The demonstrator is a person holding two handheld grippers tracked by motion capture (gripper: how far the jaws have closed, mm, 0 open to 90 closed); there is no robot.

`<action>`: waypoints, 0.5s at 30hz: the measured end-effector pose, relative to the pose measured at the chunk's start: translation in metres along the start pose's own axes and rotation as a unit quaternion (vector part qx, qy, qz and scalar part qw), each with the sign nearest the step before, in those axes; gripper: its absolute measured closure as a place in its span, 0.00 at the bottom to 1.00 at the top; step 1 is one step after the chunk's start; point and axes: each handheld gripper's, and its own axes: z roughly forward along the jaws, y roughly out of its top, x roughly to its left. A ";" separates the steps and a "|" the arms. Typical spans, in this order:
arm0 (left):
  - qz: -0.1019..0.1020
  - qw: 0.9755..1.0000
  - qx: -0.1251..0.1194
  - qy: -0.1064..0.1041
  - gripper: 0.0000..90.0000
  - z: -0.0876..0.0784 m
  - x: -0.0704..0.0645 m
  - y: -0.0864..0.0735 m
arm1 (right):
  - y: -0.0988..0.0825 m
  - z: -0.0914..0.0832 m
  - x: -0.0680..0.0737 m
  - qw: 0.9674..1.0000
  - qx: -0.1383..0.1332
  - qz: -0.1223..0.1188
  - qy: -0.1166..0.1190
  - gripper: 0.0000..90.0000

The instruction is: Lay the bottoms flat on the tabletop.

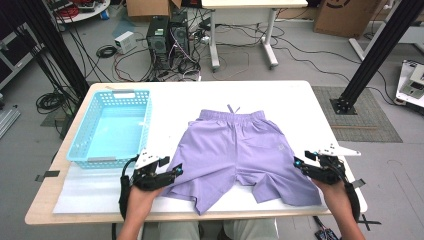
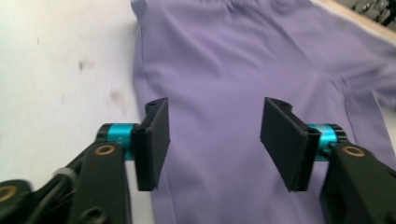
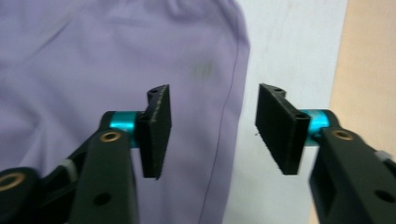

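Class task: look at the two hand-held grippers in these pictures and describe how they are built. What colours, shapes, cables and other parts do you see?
Each gripper, the left gripper and the right gripper, has a black body with brass-coloured pivot pins and two flat black pads on turquoise collars. A pale three-cornered plate sits on top, and a black cable trails back past the wrist. The forearms are bare, with no sleeves.
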 end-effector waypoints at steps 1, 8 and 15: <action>0.004 1.000 -0.006 0.001 0.45 0.004 0.002 0.004 | 0.005 0.006 -0.001 1.000 -0.002 0.000 0.000 0.48; -0.015 1.000 -0.026 0.010 0.28 0.022 0.012 0.022 | 0.026 0.032 0.003 1.000 -0.002 -0.019 0.015 0.40; 0.029 0.999 -0.013 0.000 0.27 0.050 0.014 0.055 | 0.054 0.053 0.004 0.999 0.007 -0.027 0.017 0.37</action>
